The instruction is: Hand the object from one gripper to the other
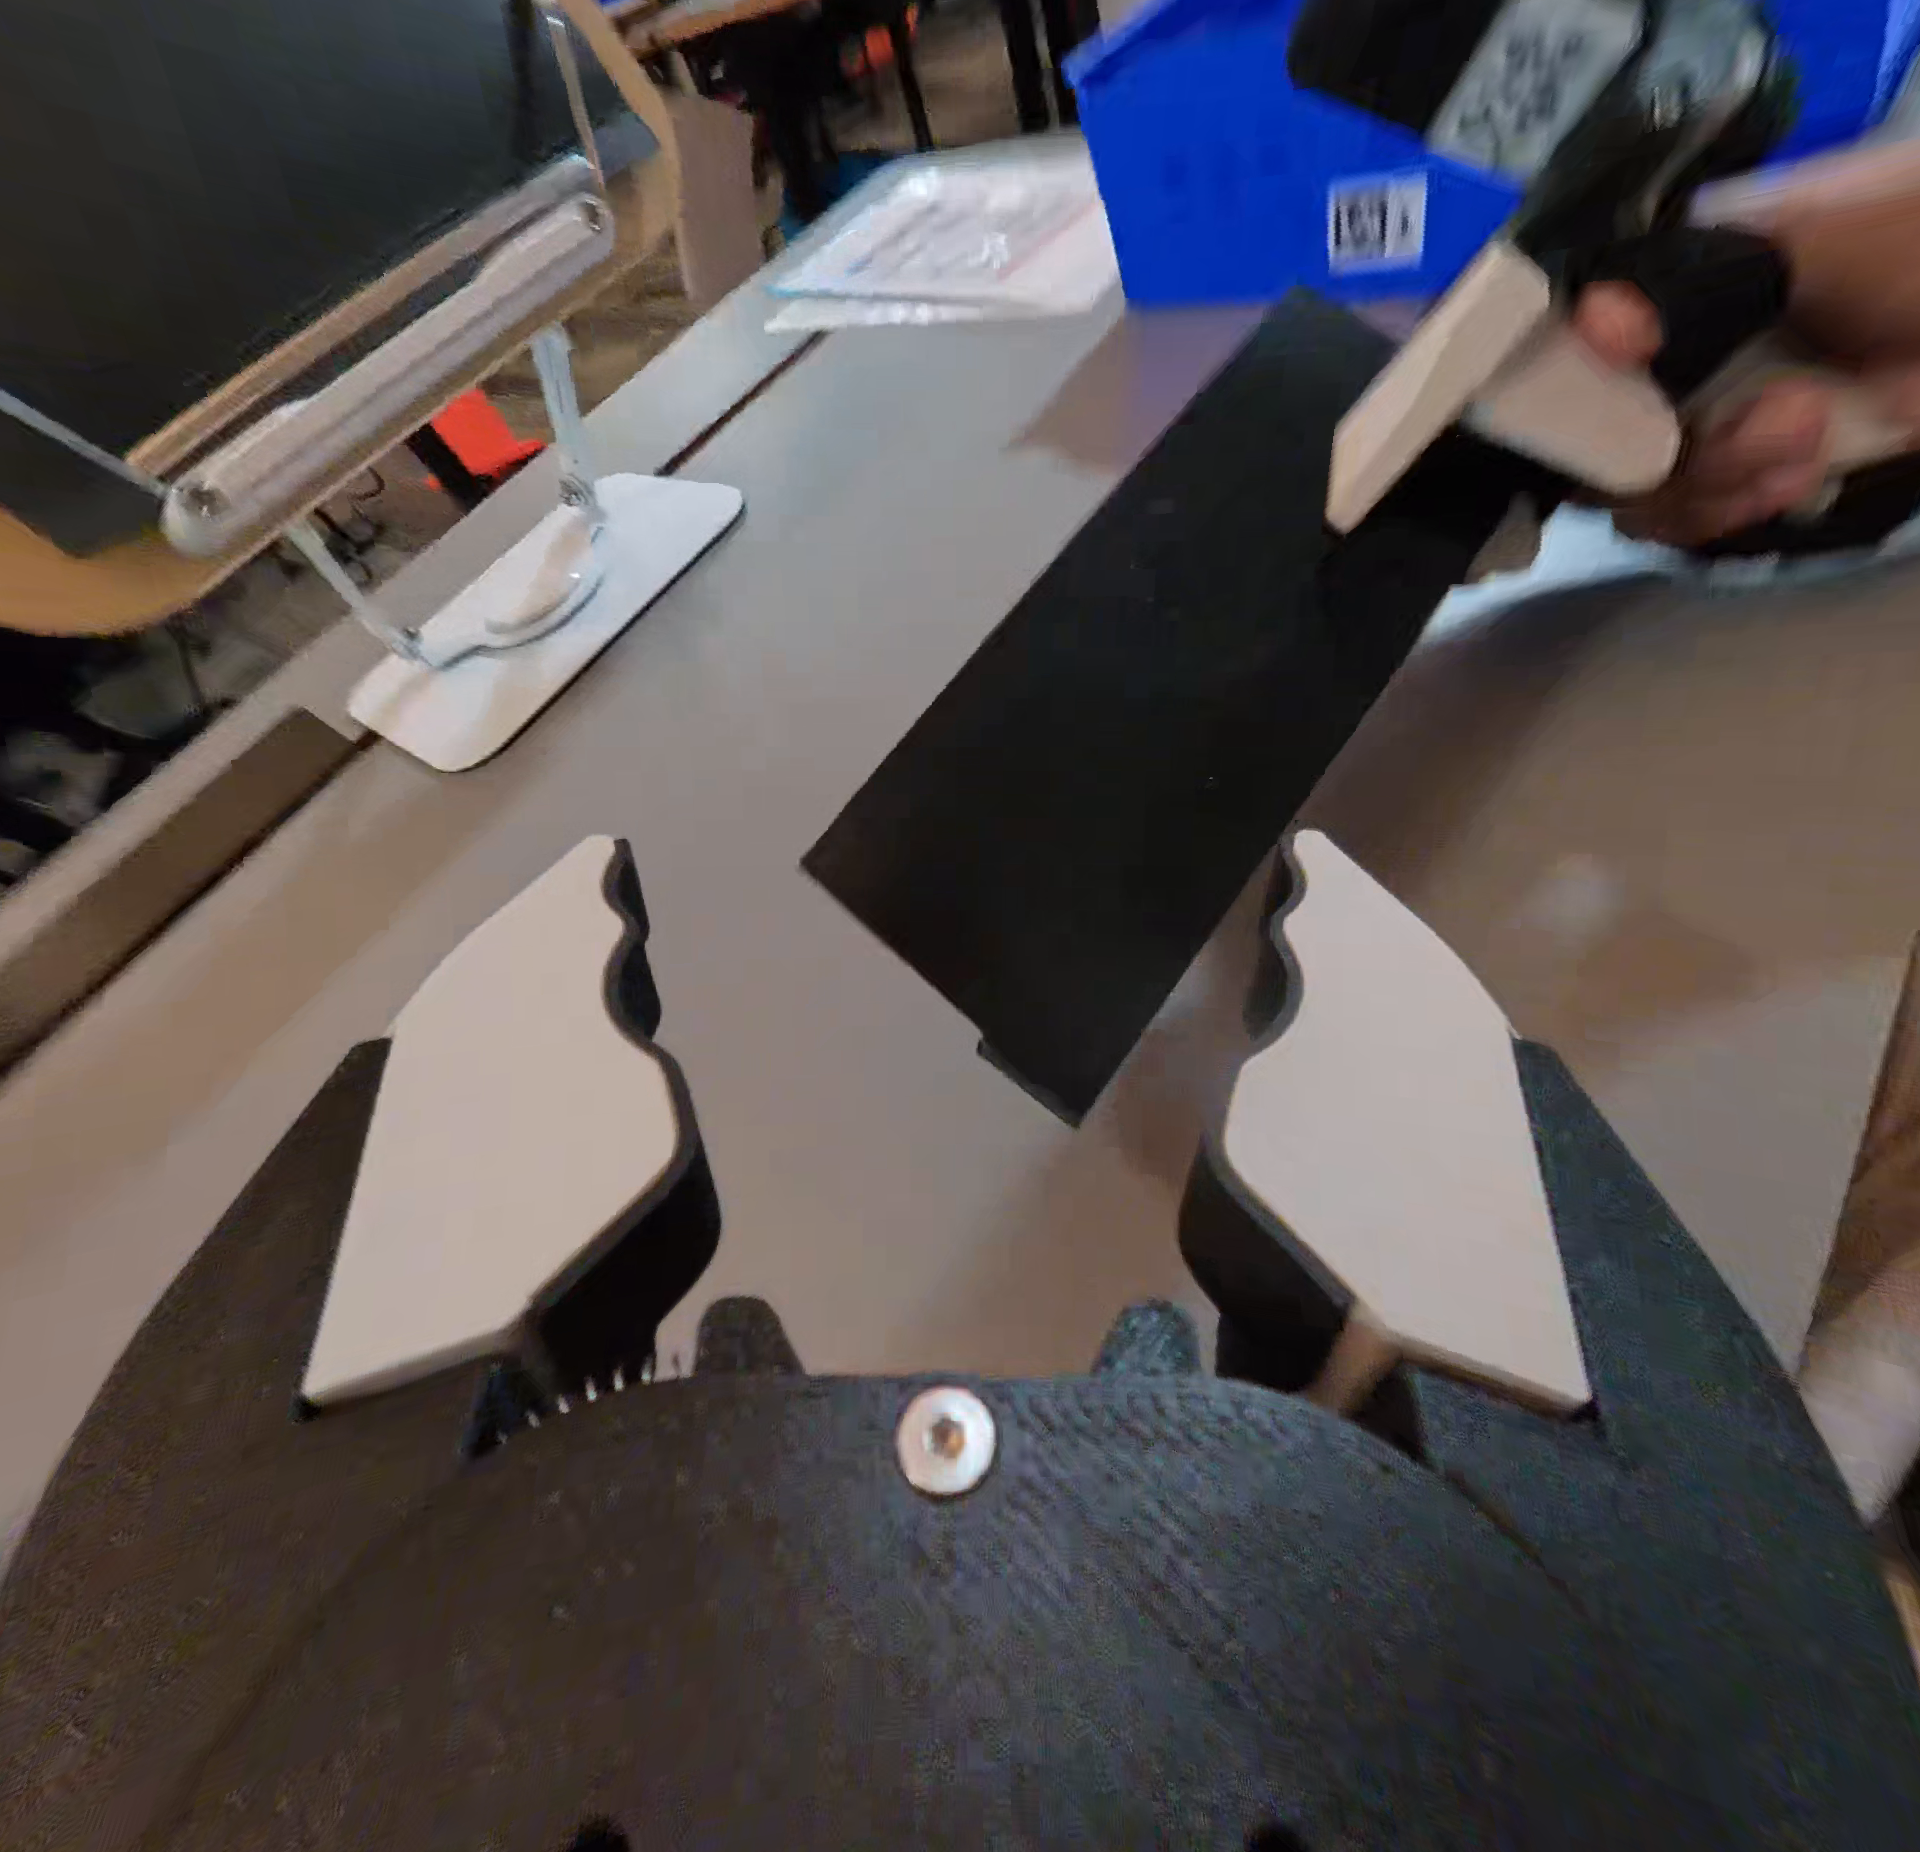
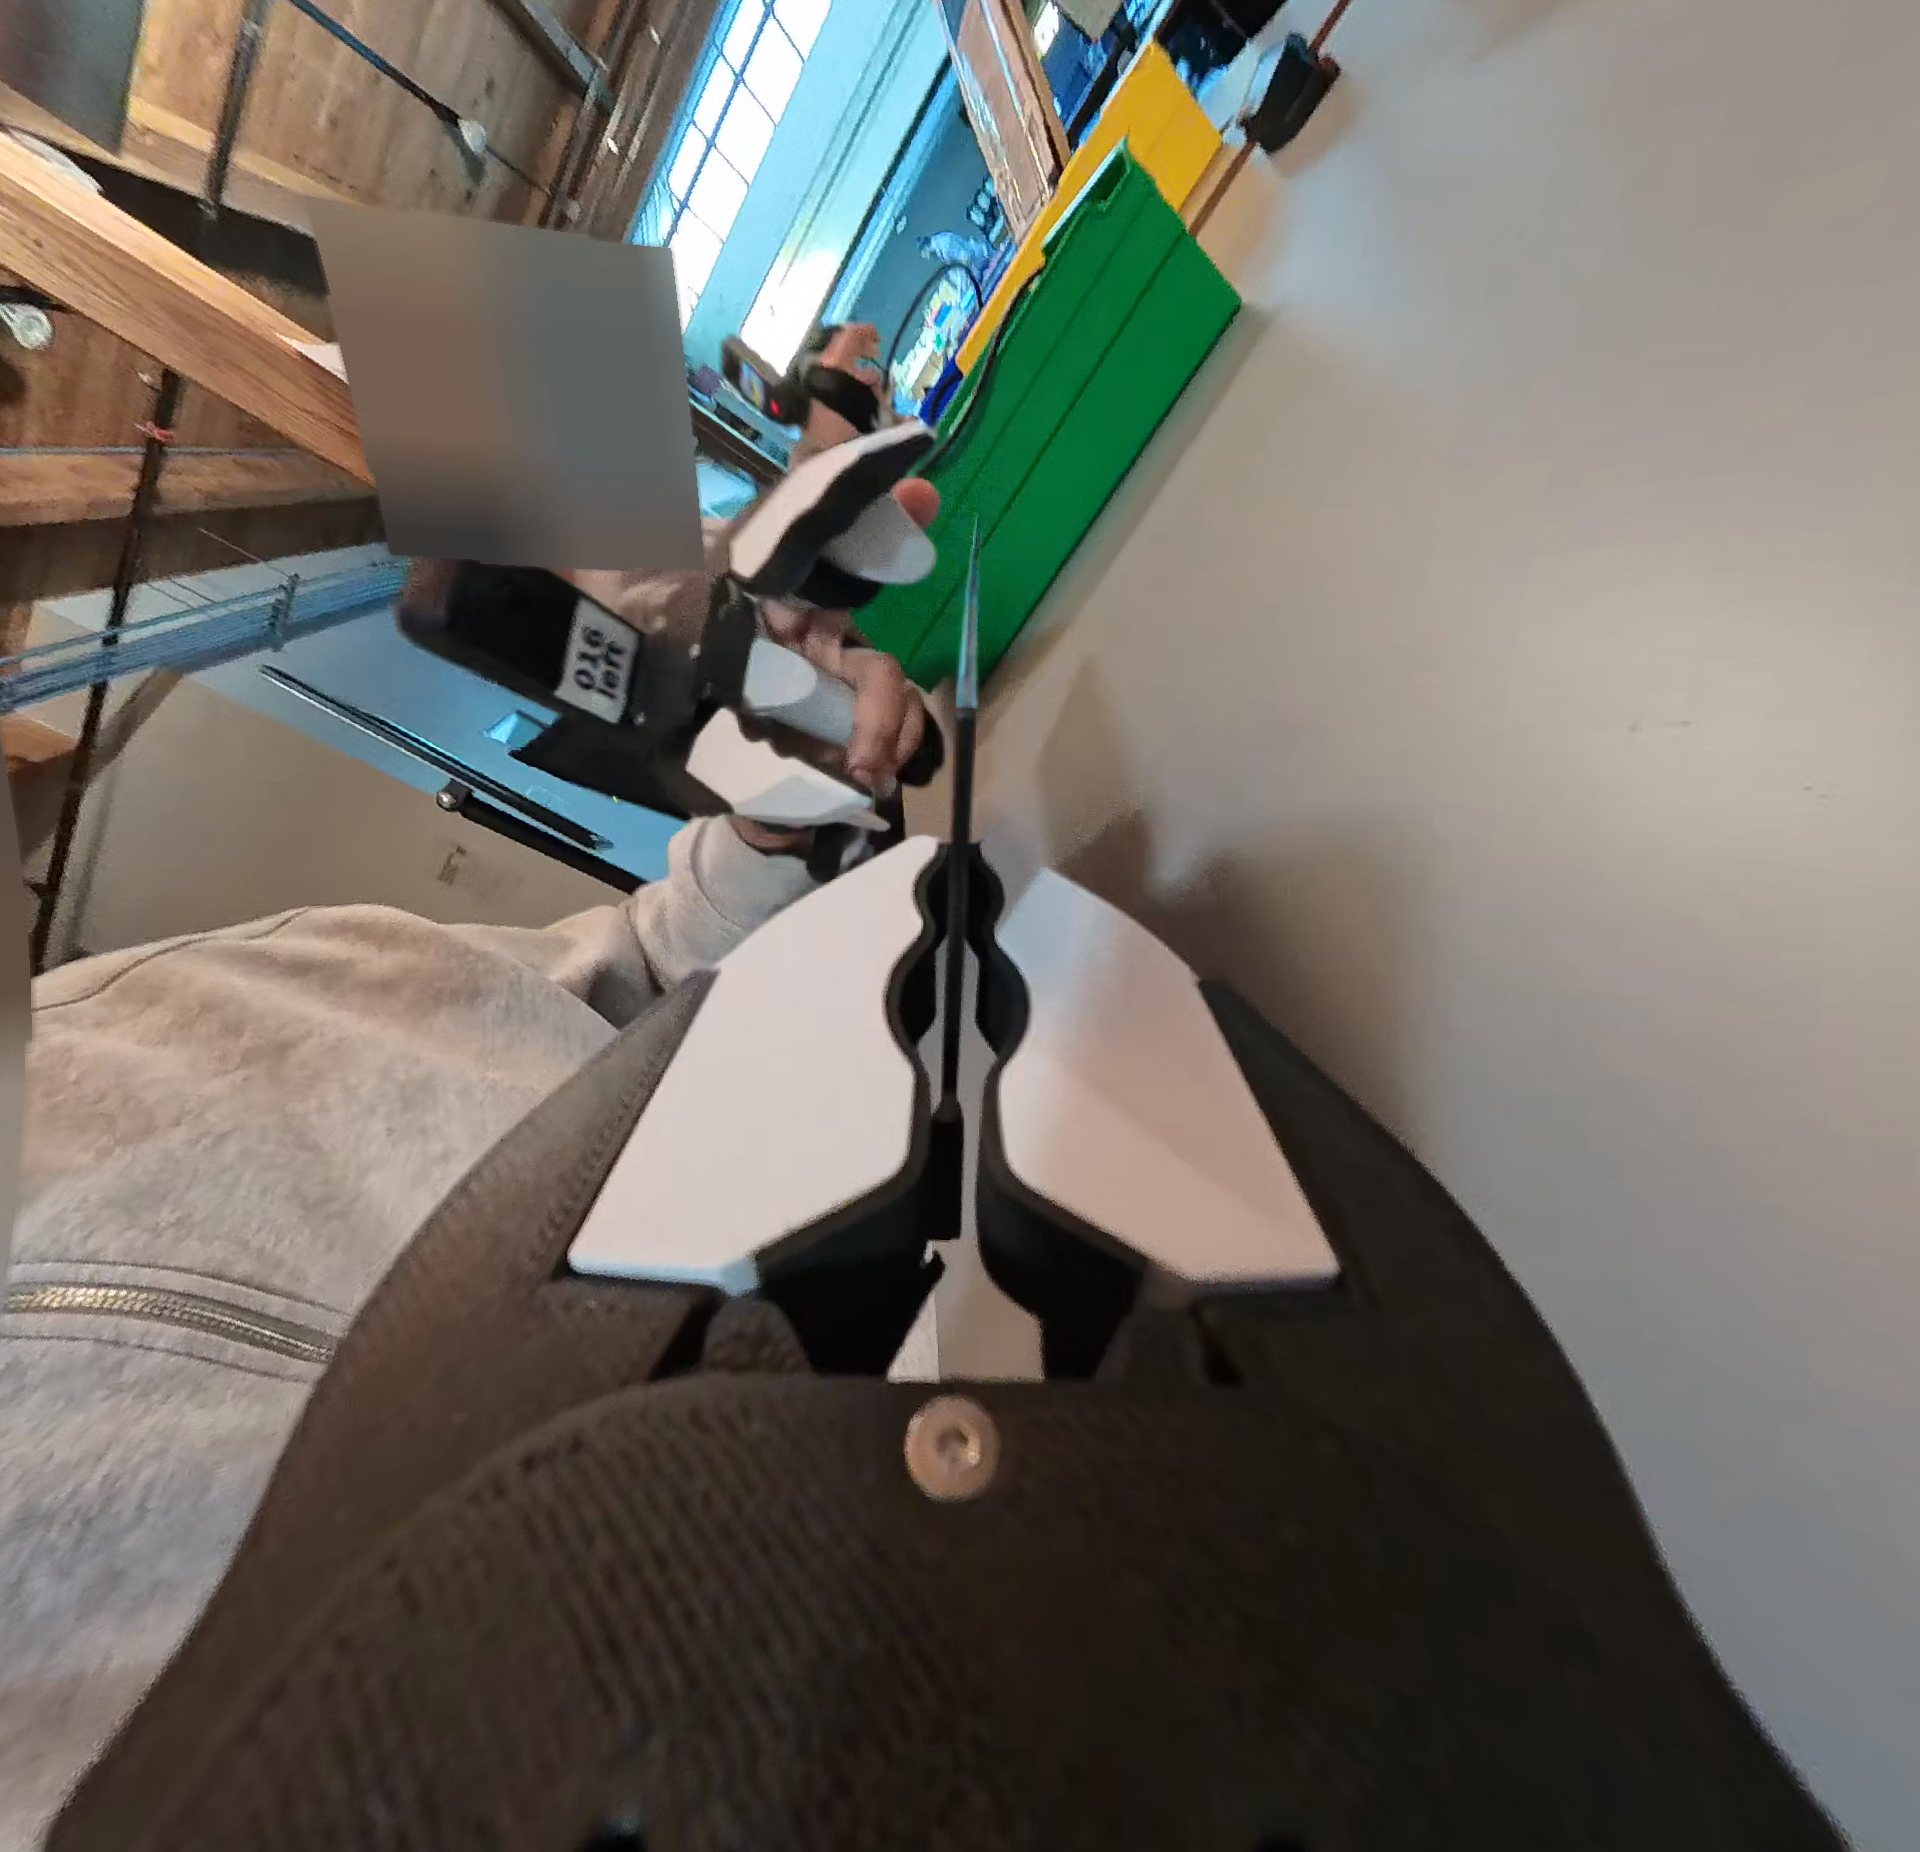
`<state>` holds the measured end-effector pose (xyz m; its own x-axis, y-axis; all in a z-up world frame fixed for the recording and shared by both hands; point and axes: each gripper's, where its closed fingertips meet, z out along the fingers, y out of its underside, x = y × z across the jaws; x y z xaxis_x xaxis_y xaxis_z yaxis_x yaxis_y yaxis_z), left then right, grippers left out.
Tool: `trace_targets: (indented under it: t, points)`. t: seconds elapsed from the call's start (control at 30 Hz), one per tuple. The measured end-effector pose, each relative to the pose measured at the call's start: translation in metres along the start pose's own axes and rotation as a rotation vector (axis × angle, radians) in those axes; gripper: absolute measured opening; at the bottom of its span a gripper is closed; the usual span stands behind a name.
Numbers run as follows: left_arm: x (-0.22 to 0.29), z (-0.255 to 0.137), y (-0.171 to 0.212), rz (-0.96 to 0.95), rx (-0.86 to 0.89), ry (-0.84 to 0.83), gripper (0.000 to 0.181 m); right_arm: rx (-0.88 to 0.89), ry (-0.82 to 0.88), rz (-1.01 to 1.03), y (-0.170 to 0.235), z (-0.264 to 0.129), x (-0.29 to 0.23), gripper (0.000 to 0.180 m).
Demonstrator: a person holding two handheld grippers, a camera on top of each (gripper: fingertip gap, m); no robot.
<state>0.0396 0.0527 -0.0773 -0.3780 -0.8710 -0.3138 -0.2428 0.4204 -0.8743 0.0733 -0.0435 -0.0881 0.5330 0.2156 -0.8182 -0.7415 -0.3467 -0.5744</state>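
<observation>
Our right gripper [image 2: 958, 971] clamps the thin black panel [image 1: 1122, 742] aloft over the table [image 1: 727, 555]; our left gripper [image 1: 951, 971] gapes empty. We should straddle its near edge squarely before closing.

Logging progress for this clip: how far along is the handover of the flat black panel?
Done: the right gripper is shut on one end of the thin, flat black rectangular panel, lifted off the grey table. In hand: the panel's free end points towards the left gripper, whose jaws are open and not touching it. Left: the left gripper closing on the panel and the right letting go.
</observation>
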Motion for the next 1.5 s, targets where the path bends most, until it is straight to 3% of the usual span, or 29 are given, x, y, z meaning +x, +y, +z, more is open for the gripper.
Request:
trace_targets:
  t: [0.13, 0.27, 0.4, 0.47, 0.53, 0.73, 1.0, 1.33, 1.5]
  points:
    - [0.045, 0.009, 0.021, 0.26, -0.185, 0.124, 0.117, -0.104, 0.015, -0.038, 0.018, 0.013, -0.006, 0.003]
    - [0.063, 0.016, 0.034, 0.477, -0.276, 0.097, 0.119, -0.184, 0.026, -0.046, 0.034, 0.022, -0.01, 0.003]
    - [0.063, 0.02, 0.041, 0.577, -0.33, 0.033, 0.101, -0.206, -0.005, -0.03, 0.04, 0.027, -0.016, 0.003]
    - [0.063, 0.02, 0.039, 0.559, -0.32, 0.032, 0.1, -0.193, -0.026, -0.026, 0.038, 0.026, -0.018, 0.003]
    - [0.063, 0.02, 0.035, 0.496, -0.3, 0.046, 0.1, -0.159, -0.075, -0.018, 0.033, 0.025, -0.024, 0.006]
    - [0.058, 0.019, 0.024, 0.273, -0.211, 0.093, 0.099, -0.006, -0.167, -0.034, 0.009, 0.017, -0.038, 0.043]
    - [0.06, 0.013, -0.001, -0.208, -0.025, 0.284, 0.098, 0.126, -0.208, -0.15, -0.01, 0.008, -0.05, 0.067]
    - [0.084, -0.023, -0.069, -0.812, 0.385, 0.806, 0.097, 0.201, -0.206, -0.186, -0.017, 0.006, -0.048, 0.076]
    - [0.096, -0.038, -0.087, -1.047, 0.504, 1.054, 0.097, 0.19, -0.248, -0.278, -0.01, 0.014, -0.062, 0.077]
